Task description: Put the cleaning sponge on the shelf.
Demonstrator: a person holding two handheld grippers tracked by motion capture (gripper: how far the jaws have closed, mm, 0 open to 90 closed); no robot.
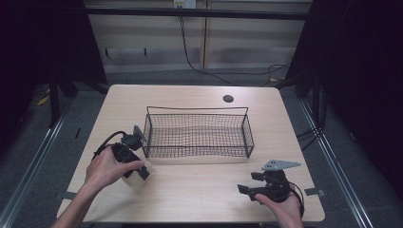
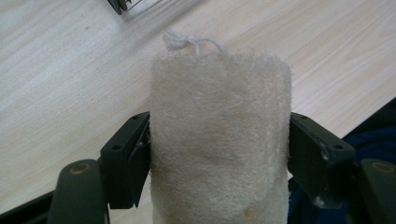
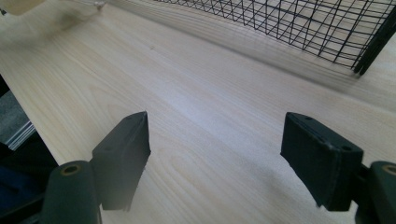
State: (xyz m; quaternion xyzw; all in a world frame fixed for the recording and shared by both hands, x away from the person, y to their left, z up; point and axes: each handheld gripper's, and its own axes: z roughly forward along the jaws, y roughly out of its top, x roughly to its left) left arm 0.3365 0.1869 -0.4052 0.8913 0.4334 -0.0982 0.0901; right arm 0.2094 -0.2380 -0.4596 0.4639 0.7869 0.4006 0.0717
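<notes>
A cream, fibrous loofah sponge with a short white string loop at its tip stands between the black jaws of my left gripper, which press on both its sides. From above, that left gripper is at the table's left, just outside the left end of the black wire basket, with the loofah pale beneath the hand. My right gripper rests near the front right edge, jaws apart. In the right gripper view, the right gripper has bare wood between its jaws and the basket lies ahead.
The light wooden table has a round cable hole behind the basket. The basket holds nothing that I can see. Dark floor and metal rails surround the table. Cables hang by the back wall.
</notes>
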